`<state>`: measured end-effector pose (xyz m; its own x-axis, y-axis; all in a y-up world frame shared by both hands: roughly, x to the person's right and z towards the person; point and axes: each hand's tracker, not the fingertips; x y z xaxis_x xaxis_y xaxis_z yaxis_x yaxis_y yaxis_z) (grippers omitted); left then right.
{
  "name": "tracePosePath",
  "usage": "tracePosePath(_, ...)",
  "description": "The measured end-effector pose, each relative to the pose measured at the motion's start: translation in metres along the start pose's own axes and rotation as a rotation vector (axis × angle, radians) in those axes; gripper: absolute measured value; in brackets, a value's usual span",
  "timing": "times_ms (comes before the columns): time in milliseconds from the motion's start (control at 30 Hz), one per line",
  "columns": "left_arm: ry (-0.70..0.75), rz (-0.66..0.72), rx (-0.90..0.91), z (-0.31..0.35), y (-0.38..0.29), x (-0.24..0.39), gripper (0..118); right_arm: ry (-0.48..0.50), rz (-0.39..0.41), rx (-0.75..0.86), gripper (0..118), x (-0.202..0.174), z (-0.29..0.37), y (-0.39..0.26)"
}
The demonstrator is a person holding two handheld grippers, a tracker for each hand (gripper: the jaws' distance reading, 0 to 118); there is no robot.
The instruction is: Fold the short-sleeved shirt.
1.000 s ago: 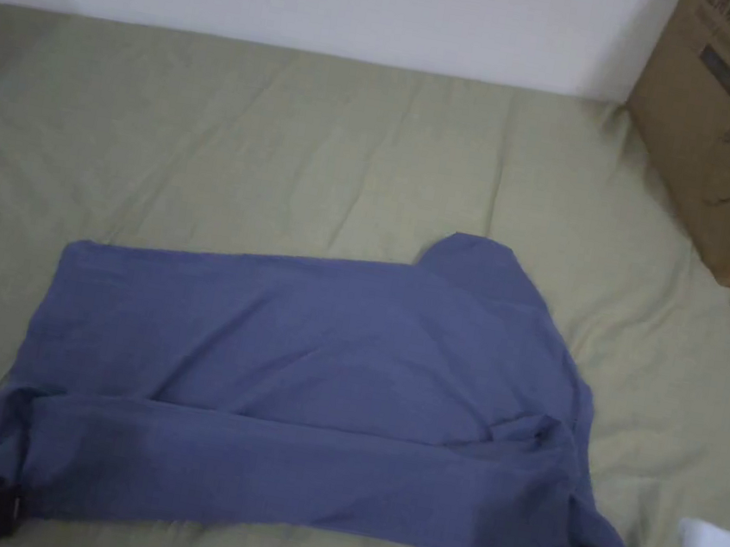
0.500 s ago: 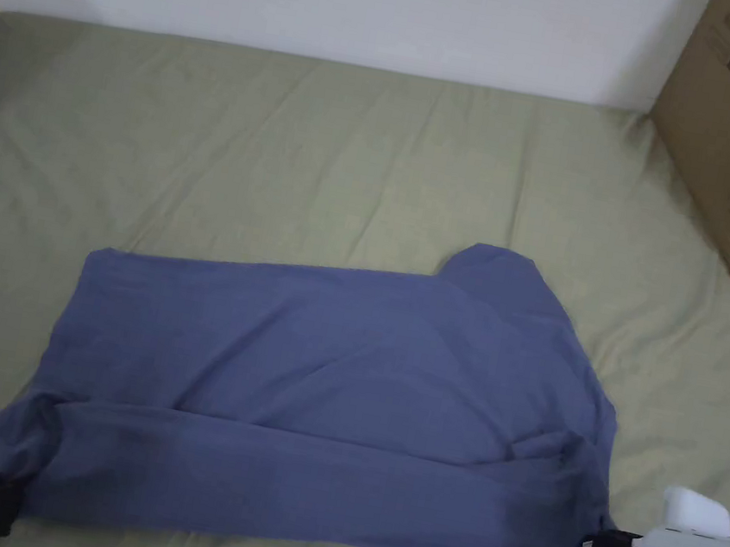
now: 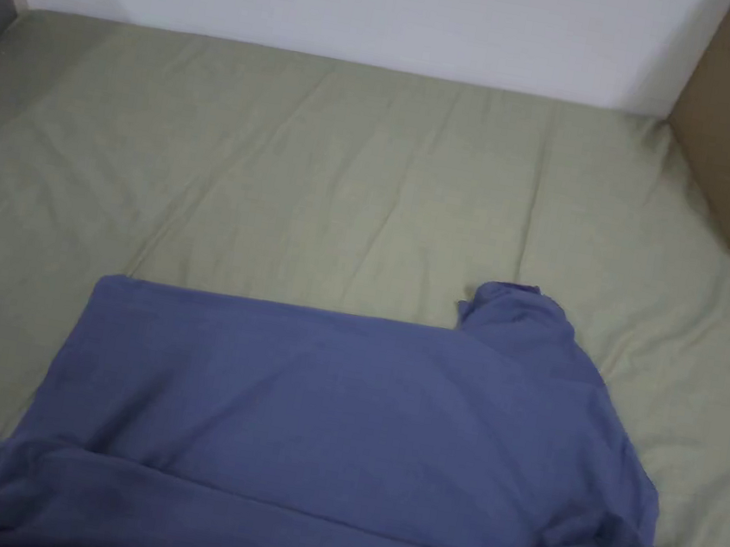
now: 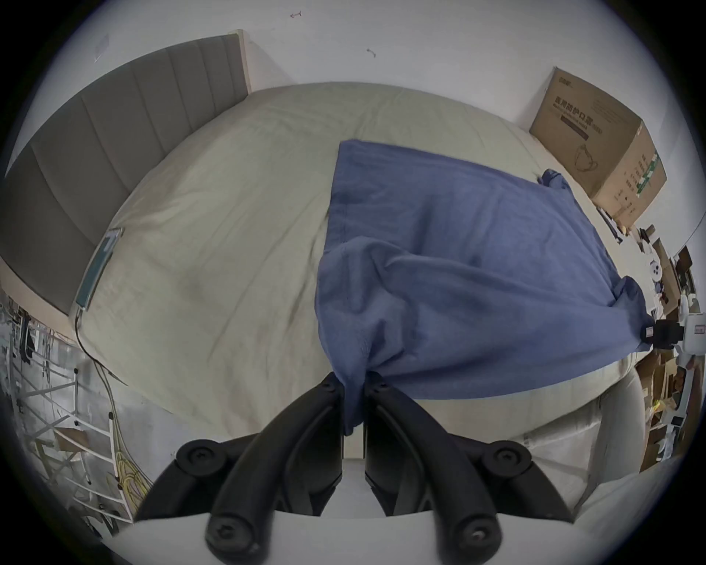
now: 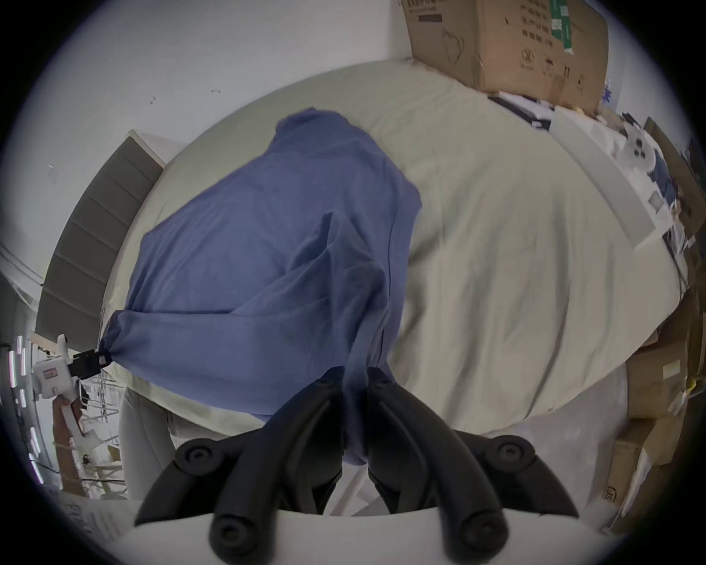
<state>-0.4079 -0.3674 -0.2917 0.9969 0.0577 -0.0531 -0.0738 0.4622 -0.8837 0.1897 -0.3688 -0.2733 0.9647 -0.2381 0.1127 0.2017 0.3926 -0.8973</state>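
Both of your claws are clamped on the blue shirt (image 3: 347, 424), one at each near corner. Your left gripper (image 4: 353, 386) has its jaws closed on a bunched corner of cloth, and from there the shirt runs away ahead and to its right over the green bedsheet (image 3: 328, 168). Between the two claws the near edge hangs raised in a fold. Your right gripper (image 5: 355, 376) pinches the opposite corner, the shirt stretching ahead and to its left, one sleeve (image 3: 515, 308) lying at the far side.
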Motion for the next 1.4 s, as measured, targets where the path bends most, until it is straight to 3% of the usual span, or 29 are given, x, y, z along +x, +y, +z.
tracePosePath(33,0.008,-0.001,-0.007,-0.005,-0.006,-0.001,20,0.016,-0.012,-0.02,21,0.004,-0.007,-0.005)
tracePosePath(67,0.037,0.015,-0.033,-0.01,-0.009,-0.001,43,0.016,-0.019,-0.035,42,0.004,-0.011,-0.008)
tracePosePath(100,0.079,0.027,-0.071,-0.013,-0.01,-0.002,74,0.002,-0.017,-0.044,77,0.002,-0.013,-0.01)
tracePosePath(133,0.064,0.052,-0.071,-0.012,-0.011,-0.004,82,-0.002,-0.006,-0.048,92,0.0,-0.011,-0.01)
tracePosePath(200,-0.058,0.122,0.03,-0.003,-0.009,-0.019,83,0.004,0.026,-0.022,88,-0.004,0.0,-0.005)
tracePosePath(267,-0.091,0.21,0.06,0.009,0.001,-0.027,83,-0.007,0.035,0.021,87,-0.008,0.011,0.005)
tracePosePath(333,-0.051,0.252,0.133,0.023,0.013,-0.026,76,-0.009,0.036,0.073,65,-0.013,0.024,0.018)
tracePosePath(367,-0.03,0.235,0.163,0.029,0.021,-0.023,61,-0.001,0.036,0.098,48,-0.017,0.03,0.025)
tracePosePath(433,0.015,0.205,0.246,0.039,0.035,-0.016,47,0.008,0.04,0.145,36,-0.023,0.036,0.038)
tracePosePath(467,0.026,0.197,0.253,0.042,0.043,-0.008,32,0.003,0.043,0.165,25,-0.028,0.038,0.044)
tracePosePath(500,0.017,0.193,0.253,0.041,0.051,-0.005,9,0.016,0.054,0.172,11,-0.031,0.038,0.05)
tracePosePath(567,-0.027,0.183,0.28,0.037,0.064,-0.001,3,0.08,0.049,0.167,0,-0.037,0.031,0.063)
tracePosePath(800,-0.023,0.093,0.232,0.005,0.107,0.031,0,0.091,0.043,0.22,0,-0.047,0.001,0.134)
tracePosePath(833,-0.026,0.088,0.23,0.002,0.112,0.033,0,0.09,0.045,0.223,10,-0.047,-0.005,0.149)
tracePosePath(867,-0.031,0.081,0.224,-0.002,0.117,0.035,0,0.097,0.06,0.218,41,-0.045,-0.014,0.168)
tracePosePath(900,-0.031,0.078,0.22,-0.007,0.123,0.036,0,0.11,0.101,0.185,88,-0.044,-0.028,0.189)
tracePosePath(933,-0.023,0.078,0.219,-0.011,0.128,0.038,0,0.098,0.112,0.139,104,-0.044,-0.043,0.206)
tracePosePath(1033,-0.004,0.076,0.208,-0.024,0.139,0.038,0,0.062,0.088,0.089,96,-0.036,-0.089,0.254)
tracePosePath(1133,0.017,0.067,0.18,-0.037,0.148,0.037,0,-0.058,0.061,0.031,90,-0.026,-0.14,0.288)
tracePosePath(1233,0.038,0.057,0.158,-0.046,0.154,0.034,0,-0.084,0.058,-0.056,65,-0.018,-0.181,0.301)
tracePosePath(1300,0.047,0.048,0.139,-0.053,0.158,0.031,0,-0.13,0.082,-0.104,65,-0.017,-0.202,0.303)
tracePosePath(1333,0.054,0.045,0.132,-0.056,0.161,0.03,1,-0.109,0.093,-0.096,62,-0.019,-0.205,0.304)
tracePosePath(1367,0.057,0.046,0.132,-0.059,0.164,0.028,10,-0.13,0.104,-0.094,52,-0.025,-0.198,0.304)
tracePosePath(1400,0.055,0.05,0.131,-0.063,0.167,0.025,10,-0.147,0.152,-0.087,52,-0.03,-0.192,0.304)
